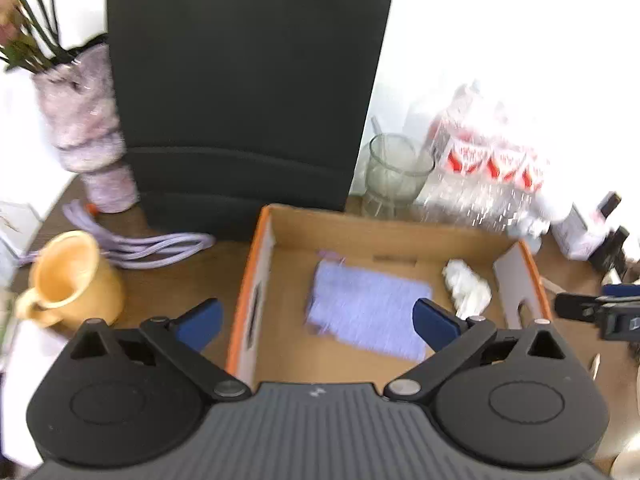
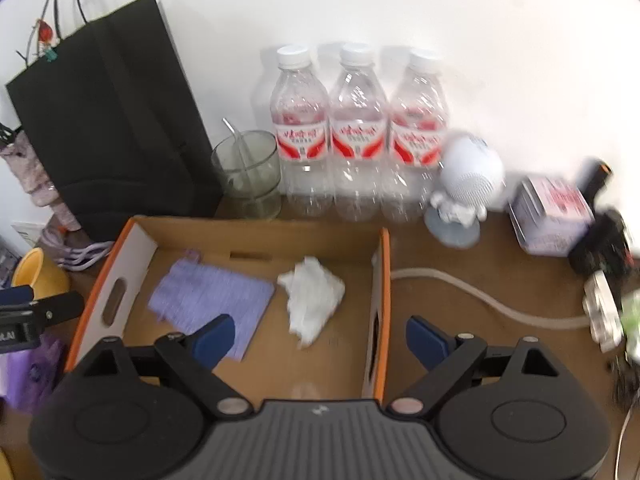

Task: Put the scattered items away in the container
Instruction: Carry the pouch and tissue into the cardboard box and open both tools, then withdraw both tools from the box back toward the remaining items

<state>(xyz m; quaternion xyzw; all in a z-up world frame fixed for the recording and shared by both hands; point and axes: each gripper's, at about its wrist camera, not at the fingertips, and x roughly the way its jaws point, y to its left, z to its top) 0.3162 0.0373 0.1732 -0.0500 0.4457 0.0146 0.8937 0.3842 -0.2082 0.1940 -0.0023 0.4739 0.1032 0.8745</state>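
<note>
While both grippers hang above the desk, the open cardboard box (image 1: 376, 236) with orange edging sits on the brown tabletop (image 2: 460, 320) and holds two items. A lilac knitted cloth (image 1: 368, 310) lies flat on the box floor, left of centre. A crumpled white tissue (image 2: 314, 300) lies beside it to the right, apart from the cloth and short of the right wall.

The left gripper (image 1: 318, 320) has its blue pads spread wide, with nothing between them; it is poised over the box's left wall and the cloth. The right gripper (image 2: 320, 338) is likewise wide open and empty, straddling the box's right wall.

Behind the box stand a black paper bag (image 2: 112, 120), an empty glass tumbler (image 2: 250, 174) and three clear water bottles (image 2: 356, 132) with red labels. A yellow mug (image 1: 72, 276) and a coiled lilac cable (image 1: 152, 250) rest left of the box. A small white figurine (image 2: 466, 184) and a pale hose (image 2: 480, 294) lie to its right. Both views are slightly blurred.
</note>
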